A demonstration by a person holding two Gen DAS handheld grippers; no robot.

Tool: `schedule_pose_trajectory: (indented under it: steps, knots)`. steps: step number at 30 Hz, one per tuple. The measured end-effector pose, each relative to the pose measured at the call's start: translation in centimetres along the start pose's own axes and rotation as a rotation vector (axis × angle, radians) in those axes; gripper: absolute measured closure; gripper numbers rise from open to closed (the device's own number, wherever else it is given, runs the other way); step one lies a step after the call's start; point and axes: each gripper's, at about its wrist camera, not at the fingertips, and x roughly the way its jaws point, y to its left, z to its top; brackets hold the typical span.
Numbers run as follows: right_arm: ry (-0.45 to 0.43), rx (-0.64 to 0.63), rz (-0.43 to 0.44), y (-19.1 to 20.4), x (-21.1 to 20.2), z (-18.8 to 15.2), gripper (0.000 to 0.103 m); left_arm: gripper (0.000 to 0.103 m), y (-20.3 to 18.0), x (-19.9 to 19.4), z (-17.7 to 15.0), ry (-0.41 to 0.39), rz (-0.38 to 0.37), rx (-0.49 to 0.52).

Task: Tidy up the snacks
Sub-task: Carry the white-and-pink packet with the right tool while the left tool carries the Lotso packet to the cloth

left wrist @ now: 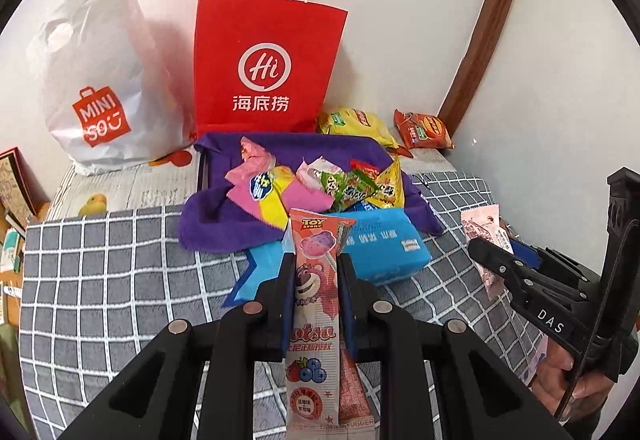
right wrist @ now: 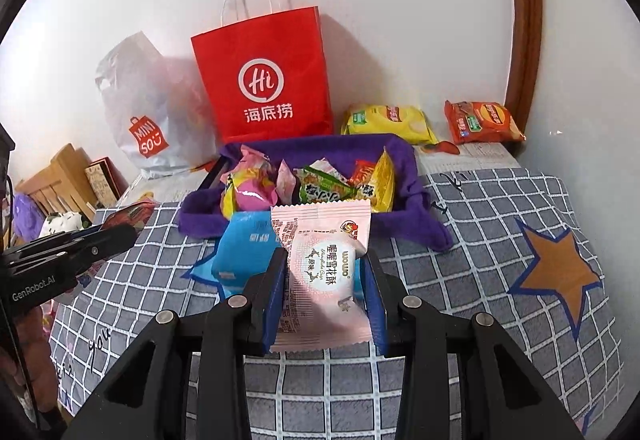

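Note:
My left gripper [left wrist: 315, 260] is shut on a long pink Toy Story candy packet [left wrist: 318, 304], held above the checked blanket. My right gripper [right wrist: 326, 260] is shut on a pale pink snowflake-pastry packet [right wrist: 322, 272]; the same gripper [left wrist: 486, 248] and packet [left wrist: 482, 228] show at the right of the left wrist view. Ahead of both lies a purple cloth tray [left wrist: 224, 224] [right wrist: 404, 156] holding several mixed snack packets [left wrist: 352, 188] [right wrist: 316, 188]. A blue packet [left wrist: 390, 244] [right wrist: 244, 248] lies on the blanket in front of the tray.
A red paper bag [left wrist: 268, 64] [right wrist: 268, 80] and a white Miniso bag [left wrist: 96, 88] [right wrist: 148, 120] stand against the wall behind the tray. A yellow chip bag [right wrist: 390, 122] and an orange one [right wrist: 482, 122] lie at the back right. The checked blanket [right wrist: 480, 280] covers the surface.

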Motion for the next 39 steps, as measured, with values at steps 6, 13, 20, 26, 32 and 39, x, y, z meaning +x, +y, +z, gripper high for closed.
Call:
schedule_pose_trajectory:
  steps: [6,13,20,26,32,39]
  knots:
    - [-0.012,-0.008,0.001,-0.5,1.1,1.8,0.066,0.084,-0.3,1.0,1.8,0.001,0.003,0.017]
    - [-0.023,-0.009,0.022,-0.7,2.5,4.0,0.066,0.084,-0.2,2.2,3.5,0.021,-0.007,0.015]
    - [-0.033,-0.011,0.034,-0.6,3.8,5.9,0.066,0.084,0.5,2.8,5.2,0.015,0.001,0.006]
    - [-0.05,0.007,0.048,-0.9,4.5,7.6,0.066,0.084,1.2,3.2,6.6,0.006,0.019,0.01]
    - [-0.057,0.02,0.045,-1.3,5.6,9.3,0.066,0.084,2.0,3.7,7.9,-0.002,0.026,0.009]
    - [-0.058,0.007,0.036,-1.5,7.2,11.5,0.066,0.084,3.5,4.7,9.7,-0.004,0.022,-0.012]
